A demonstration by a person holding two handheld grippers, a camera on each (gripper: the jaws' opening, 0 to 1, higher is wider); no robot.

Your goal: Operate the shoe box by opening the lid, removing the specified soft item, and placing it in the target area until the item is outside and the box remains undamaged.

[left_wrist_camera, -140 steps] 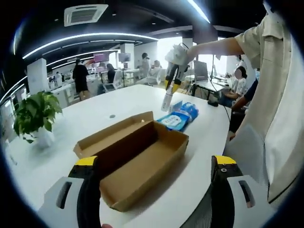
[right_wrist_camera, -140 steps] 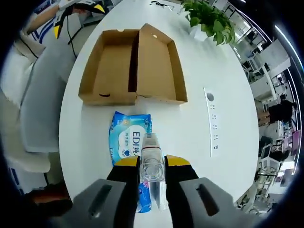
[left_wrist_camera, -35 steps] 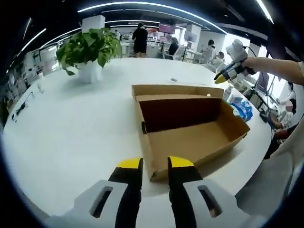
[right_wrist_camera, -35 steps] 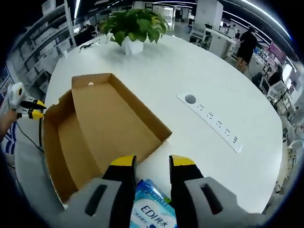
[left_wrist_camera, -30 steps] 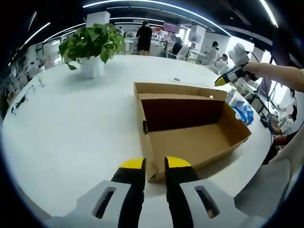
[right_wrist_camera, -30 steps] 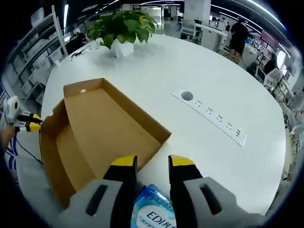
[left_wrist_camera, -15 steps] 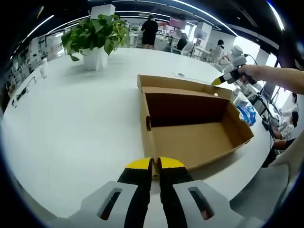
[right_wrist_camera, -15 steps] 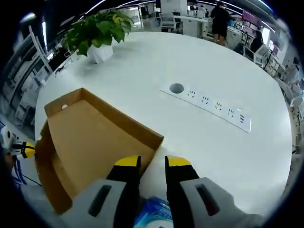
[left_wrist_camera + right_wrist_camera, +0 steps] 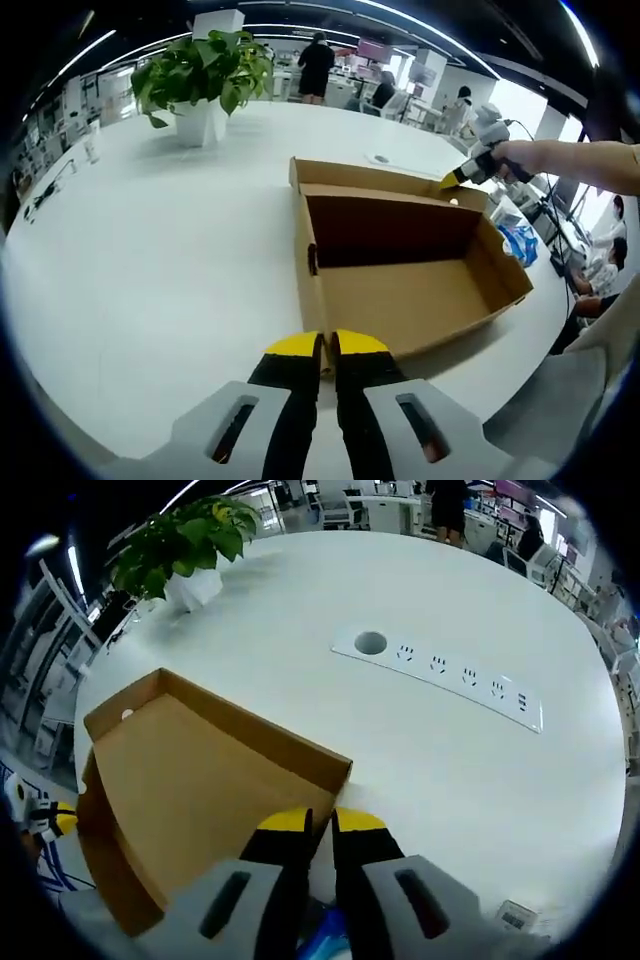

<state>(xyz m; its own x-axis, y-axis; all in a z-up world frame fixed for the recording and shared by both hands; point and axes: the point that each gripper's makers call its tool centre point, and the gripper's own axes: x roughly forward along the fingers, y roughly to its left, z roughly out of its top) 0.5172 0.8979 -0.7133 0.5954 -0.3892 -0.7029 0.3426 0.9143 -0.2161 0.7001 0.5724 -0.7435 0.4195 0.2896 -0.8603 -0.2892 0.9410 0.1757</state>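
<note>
Left gripper (image 9: 324, 345): its yellow-tipped jaws are pinched nearly together on the near corner edge of the shoe box, the same grip as half a second ago; about a second ago they stood apart in front of that corner.
Right gripper (image 9: 320, 824): its jaws have narrowed to a thin gap and sit at the edge of the open lid; whether the cardboard is actually clamped between them I cannot tell. A second ago they were clearly apart. In the left gripper view this gripper (image 9: 462, 175) sits at the lid's far right corner, held by a hand (image 9: 515, 158).
Shoe box (image 9: 400, 270): open on the white table (image 9: 150, 260), its tray empty and brown inside, its lid (image 9: 200, 780) folded back flat. It lies in the same place as in the earlier frames.
Soft item: the blue wipes pack (image 9: 522, 238) lies outside the box, on the table just beyond the tray's right wall. In the right gripper view just a sliver of blue (image 9: 322, 942) shows below the jaws, less than a second ago.
Potted plant (image 9: 205, 75): stands on the table well behind the box.
Power strip (image 9: 440, 675): set flush in the tabletop, apart from the lid.
Label: a small barcode sticker (image 9: 515, 917) shows at the table's lower right in the right gripper view, new to that view.
</note>
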